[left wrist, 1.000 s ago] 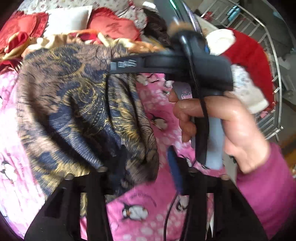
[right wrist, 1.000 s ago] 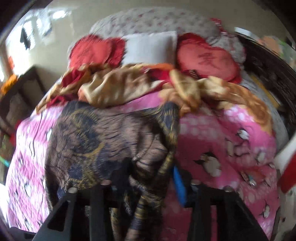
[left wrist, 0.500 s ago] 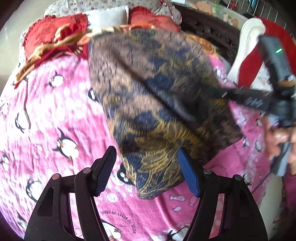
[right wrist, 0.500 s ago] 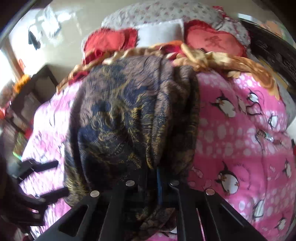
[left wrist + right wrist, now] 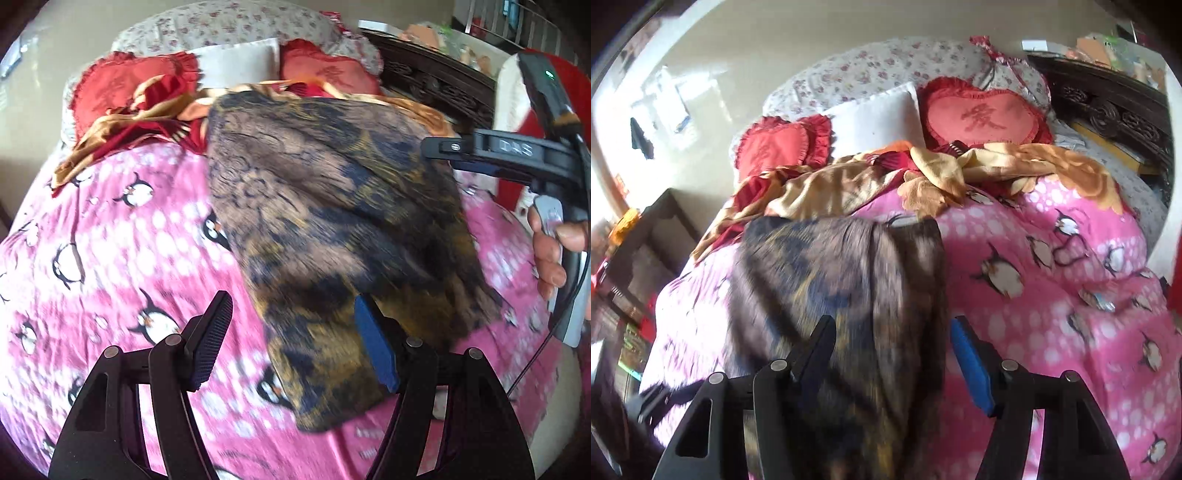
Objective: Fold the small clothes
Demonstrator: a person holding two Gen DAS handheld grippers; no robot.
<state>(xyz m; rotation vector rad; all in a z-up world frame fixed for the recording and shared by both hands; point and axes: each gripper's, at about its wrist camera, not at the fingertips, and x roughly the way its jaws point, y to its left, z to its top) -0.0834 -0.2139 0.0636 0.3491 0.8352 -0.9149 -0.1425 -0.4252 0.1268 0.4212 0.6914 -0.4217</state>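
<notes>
A dark blue, brown and gold patterned garment (image 5: pixel 332 229) lies folded on the pink penguin bedspread (image 5: pixel 110 258). My left gripper (image 5: pixel 295 343) is open just above the garment's near end, holding nothing. My right gripper (image 5: pixel 894 358) is open too, its fingers on either side of the garment (image 5: pixel 842 288) without pinching it. From the left wrist view the right gripper's fingers (image 5: pixel 480 151) reach over the garment's right edge, held by a hand (image 5: pixel 554 251).
Red heart cushions (image 5: pixel 982 114) and a white pillow (image 5: pixel 875 118) lie at the head of the bed. A crumpled gold and red blanket (image 5: pixel 923 177) lies beyond the garment. A dark carved headboard (image 5: pixel 1108 107) is at right, dark furniture (image 5: pixel 639 251) at left.
The left gripper let go of the garment about a second ago and pulled back. The right gripper, shut on the cloth half a second ago, has now opened; the garment has dropped onto the bed.
</notes>
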